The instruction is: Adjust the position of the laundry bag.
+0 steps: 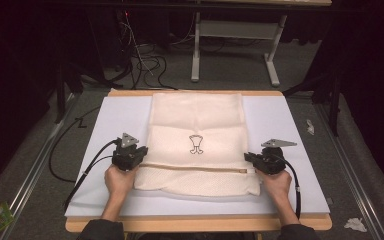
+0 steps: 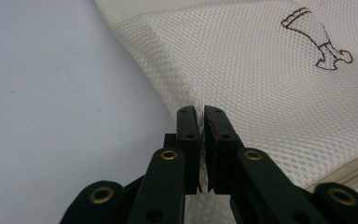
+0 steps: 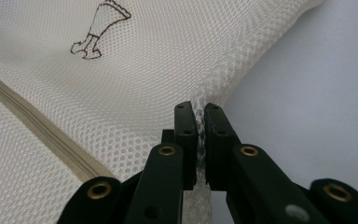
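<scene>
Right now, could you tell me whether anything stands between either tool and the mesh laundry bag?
Nothing visible does. The left tool is shut on the left edge of the mesh laundry bag, and the right tool is shut on its right edge, mesh pinched directly between the jaws.

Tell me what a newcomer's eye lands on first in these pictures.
First, the cream mesh bag spread over the middle of the white board, a small brown emblem at its centre and a tan zipper running across near its front. Next, the two black grippers: the left gripper is shut on the bag's left edge and the right gripper on its right edge.
</scene>
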`<control>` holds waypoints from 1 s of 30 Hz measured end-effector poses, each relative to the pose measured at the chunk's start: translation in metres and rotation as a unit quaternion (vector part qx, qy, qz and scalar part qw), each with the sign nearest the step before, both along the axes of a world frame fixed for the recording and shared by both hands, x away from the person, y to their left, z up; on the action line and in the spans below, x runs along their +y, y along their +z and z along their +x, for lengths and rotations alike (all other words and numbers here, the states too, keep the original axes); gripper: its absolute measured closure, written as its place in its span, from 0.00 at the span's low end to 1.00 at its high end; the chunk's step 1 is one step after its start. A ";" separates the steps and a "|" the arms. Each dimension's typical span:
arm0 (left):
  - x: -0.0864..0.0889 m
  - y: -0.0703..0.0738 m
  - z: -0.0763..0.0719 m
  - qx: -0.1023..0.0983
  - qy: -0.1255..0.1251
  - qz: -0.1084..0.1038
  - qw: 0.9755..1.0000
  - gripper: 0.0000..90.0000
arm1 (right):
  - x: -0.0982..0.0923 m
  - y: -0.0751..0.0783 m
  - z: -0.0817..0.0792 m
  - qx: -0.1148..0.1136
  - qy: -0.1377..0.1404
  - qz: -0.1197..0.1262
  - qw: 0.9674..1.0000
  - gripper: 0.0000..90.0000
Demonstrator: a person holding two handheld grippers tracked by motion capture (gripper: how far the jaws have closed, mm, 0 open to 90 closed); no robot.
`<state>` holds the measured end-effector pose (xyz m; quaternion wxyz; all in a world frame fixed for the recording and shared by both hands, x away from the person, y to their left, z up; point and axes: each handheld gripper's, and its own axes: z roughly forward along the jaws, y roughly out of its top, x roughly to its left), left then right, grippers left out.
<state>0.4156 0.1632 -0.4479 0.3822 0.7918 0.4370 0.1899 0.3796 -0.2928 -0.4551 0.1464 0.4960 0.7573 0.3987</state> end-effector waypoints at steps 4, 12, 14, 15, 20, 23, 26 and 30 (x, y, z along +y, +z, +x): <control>0.002 -0.002 0.002 0.000 0.008 0.004 1.000 0.95 | 0.003 -0.002 0.004 0.001 -0.001 -0.004 1.000 0.97; 0.005 -0.011 0.009 0.007 0.026 0.010 1.000 0.94 | 0.010 -0.004 0.014 -0.002 -0.008 -0.010 1.000 0.96; 0.006 -0.012 0.009 0.008 0.030 0.006 1.000 0.94 | 0.012 -0.006 0.016 0.001 -0.009 -0.011 1.000 0.96; 0.007 -0.013 0.009 0.012 0.030 0.006 0.999 0.94 | 0.012 -0.006 0.016 0.001 -0.009 -0.011 1.000 0.96; 0.005 -0.017 0.009 0.012 0.030 0.015 0.999 0.92 | 0.014 -0.007 0.017 -0.001 -0.013 -0.016 1.000 0.95; 0.004 -0.016 0.007 0.005 0.032 0.011 0.999 0.87 | 0.015 -0.006 0.016 0.000 -0.015 -0.021 1.000 0.93; 0.004 -0.016 0.006 0.001 0.029 0.012 1.000 0.80 | 0.015 -0.006 0.016 -0.007 -0.015 -0.027 0.999 0.90; 0.000 -0.019 0.003 -0.009 0.024 0.013 1.000 0.70 | 0.016 -0.008 0.016 -0.002 -0.020 -0.033 0.999 0.83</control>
